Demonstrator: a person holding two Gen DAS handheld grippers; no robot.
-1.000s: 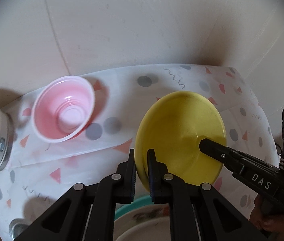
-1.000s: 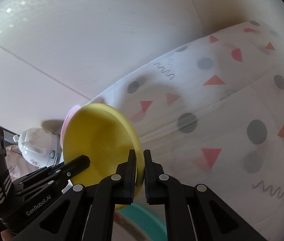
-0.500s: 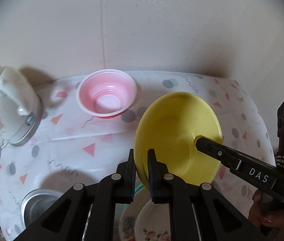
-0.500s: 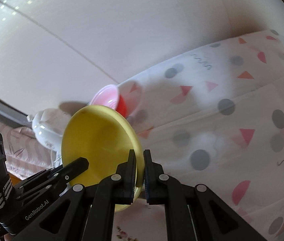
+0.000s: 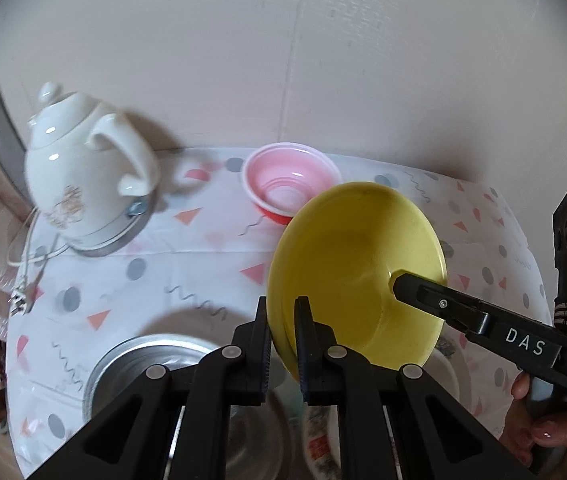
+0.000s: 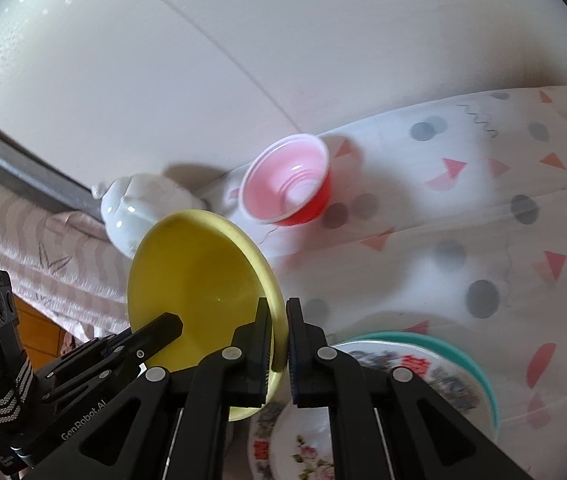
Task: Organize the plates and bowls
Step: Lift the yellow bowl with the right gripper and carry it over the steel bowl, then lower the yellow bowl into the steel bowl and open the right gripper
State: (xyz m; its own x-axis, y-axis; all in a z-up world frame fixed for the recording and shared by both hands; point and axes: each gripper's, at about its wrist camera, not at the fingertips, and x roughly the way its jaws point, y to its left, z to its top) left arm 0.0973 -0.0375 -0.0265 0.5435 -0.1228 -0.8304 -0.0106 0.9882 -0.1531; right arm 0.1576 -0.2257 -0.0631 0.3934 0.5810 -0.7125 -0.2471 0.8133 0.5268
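Observation:
A yellow plate (image 5: 357, 268) hangs tilted above the table, held at opposite rims by both grippers. My left gripper (image 5: 282, 322) is shut on its left rim; my right gripper (image 6: 279, 326) is shut on its right rim (image 6: 203, 280). Each gripper also shows in the other's view: the right one (image 5: 397, 280) and the left one (image 6: 171, 326). A pink and red bowl (image 5: 291, 184) stands on the cloth behind the plate, also seen from the right wrist (image 6: 287, 180). Below the plate lies a floral plate (image 6: 367, 396) on a teal plate (image 6: 459, 360).
A white kettle (image 5: 83, 176) on its base stands at the back left, its cord and plug (image 5: 23, 292) trailing forward. A metal bowl (image 5: 155, 364) sits at the near left. The patterned tablecloth (image 5: 187, 264) ends at the wall behind. A hand (image 5: 543, 424) holds the right gripper.
Both grippers carried the yellow plate leftwards and a little up. The kettle, the metal bowl and the floral plate have come into view, and the pink bowl now lies behind the plate.

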